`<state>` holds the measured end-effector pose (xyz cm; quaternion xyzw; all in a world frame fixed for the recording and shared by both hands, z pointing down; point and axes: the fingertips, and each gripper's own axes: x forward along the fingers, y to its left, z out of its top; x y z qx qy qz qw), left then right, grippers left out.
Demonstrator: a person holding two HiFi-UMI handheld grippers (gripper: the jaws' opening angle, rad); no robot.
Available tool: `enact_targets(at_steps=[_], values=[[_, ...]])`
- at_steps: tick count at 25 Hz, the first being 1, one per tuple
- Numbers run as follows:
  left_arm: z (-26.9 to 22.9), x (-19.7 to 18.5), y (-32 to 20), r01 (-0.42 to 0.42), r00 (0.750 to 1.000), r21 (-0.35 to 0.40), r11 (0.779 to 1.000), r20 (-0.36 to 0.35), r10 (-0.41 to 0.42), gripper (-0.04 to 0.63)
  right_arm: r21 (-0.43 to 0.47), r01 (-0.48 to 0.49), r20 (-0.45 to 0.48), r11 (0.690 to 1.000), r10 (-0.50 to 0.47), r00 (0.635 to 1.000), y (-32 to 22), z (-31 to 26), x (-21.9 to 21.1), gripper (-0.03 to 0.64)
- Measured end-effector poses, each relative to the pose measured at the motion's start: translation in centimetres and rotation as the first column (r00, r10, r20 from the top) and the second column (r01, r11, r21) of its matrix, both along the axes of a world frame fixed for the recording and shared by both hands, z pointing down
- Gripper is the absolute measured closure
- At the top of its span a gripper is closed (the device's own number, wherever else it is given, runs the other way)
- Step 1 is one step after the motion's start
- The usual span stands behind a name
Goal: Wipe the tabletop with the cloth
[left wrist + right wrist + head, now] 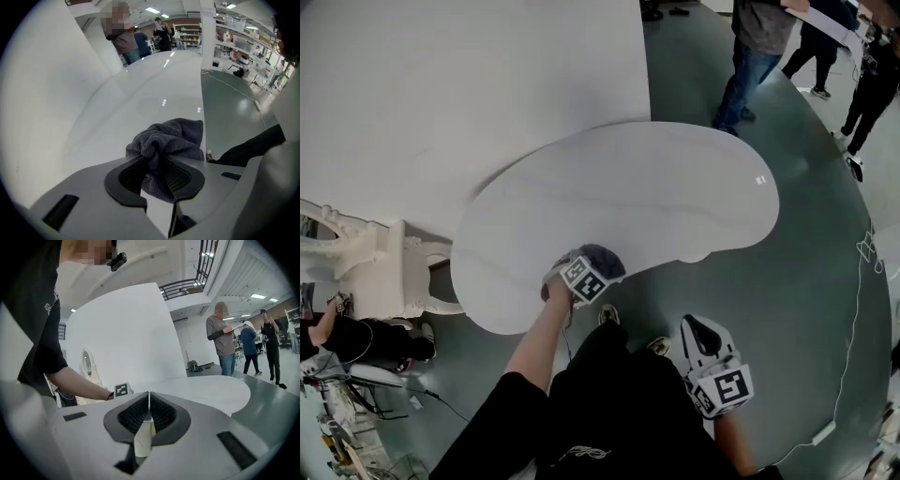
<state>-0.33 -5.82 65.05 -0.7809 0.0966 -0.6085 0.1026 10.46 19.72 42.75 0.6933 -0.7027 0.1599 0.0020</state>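
Observation:
A dark grey cloth lies bunched on the near edge of the white kidney-shaped tabletop. My left gripper points steeply down onto it and is shut on the cloth. In the left gripper view the cloth is pinched between the jaws of the left gripper and bulges out ahead of them, over the glossy tabletop. My right gripper hangs off the table over the floor, close to my body. In its own view the right gripper is shut with nothing in it, facing the tabletop.
A large white panel stands behind the table at the left. A white ornate piece of furniture sits left of the table. Several people stand on the grey-green floor beyond the far edge. A thin cable runs across the floor at right.

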Motion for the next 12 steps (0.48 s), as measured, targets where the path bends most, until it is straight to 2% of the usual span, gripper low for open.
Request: enact_targets(at_steps=[5,12], values=[[0.3,1.1,0.4,-0.028,1.000,0.006,1.000,0.013,0.028,0.486,0.025,0.001,0.001,1.000,-0.001,1.000,-1.2,-1.0,1.0,0.603],[0.2,4.5,-4.6,-0.016,1.000,-0.008,1.000,-0.002,0.016,0.485,0.020,-0.001,0.001,1.000,0.001,1.000,-4.4,-2.2,2.5,0.603]])
